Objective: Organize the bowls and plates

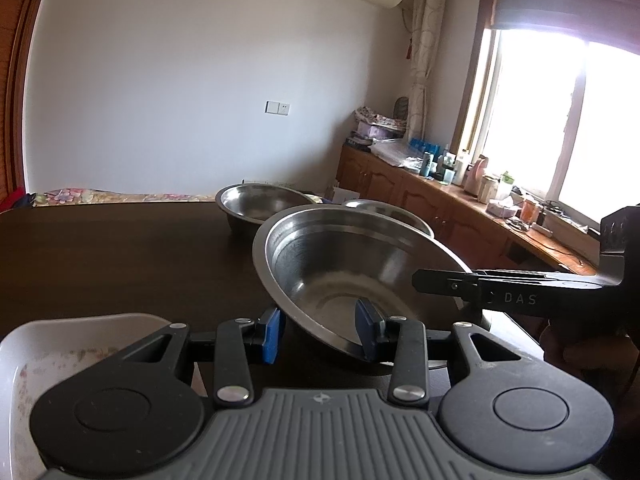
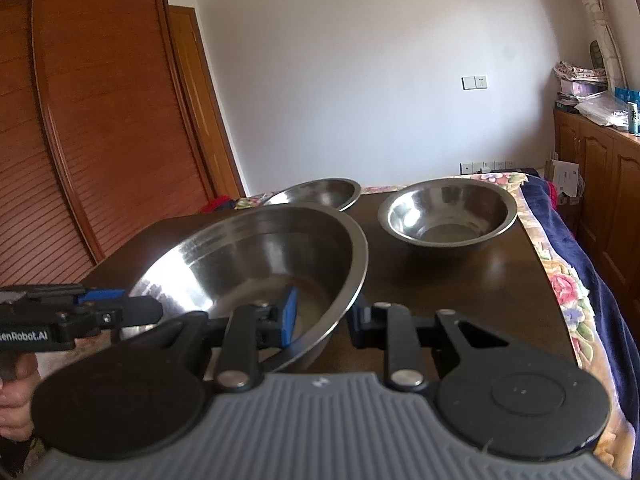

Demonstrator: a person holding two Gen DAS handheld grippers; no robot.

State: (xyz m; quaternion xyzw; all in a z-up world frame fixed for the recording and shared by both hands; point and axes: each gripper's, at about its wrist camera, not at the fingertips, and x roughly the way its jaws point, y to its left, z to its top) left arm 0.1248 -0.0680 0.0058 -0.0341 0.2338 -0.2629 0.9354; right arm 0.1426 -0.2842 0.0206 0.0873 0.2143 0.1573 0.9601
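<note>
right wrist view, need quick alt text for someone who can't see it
A large steel bowl is tilted up off a dark table, its rim pinched by the right gripper, with the left gripper at its left rim. Two smaller steel bowls sit behind it.

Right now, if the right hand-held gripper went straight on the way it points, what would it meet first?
The right hand-held gripper is already shut on the rim of the large steel bowl. Straight on past that rim the dark table looks bare; the smaller steel bowl sits slightly right of that line, though depth is unclear.
</note>
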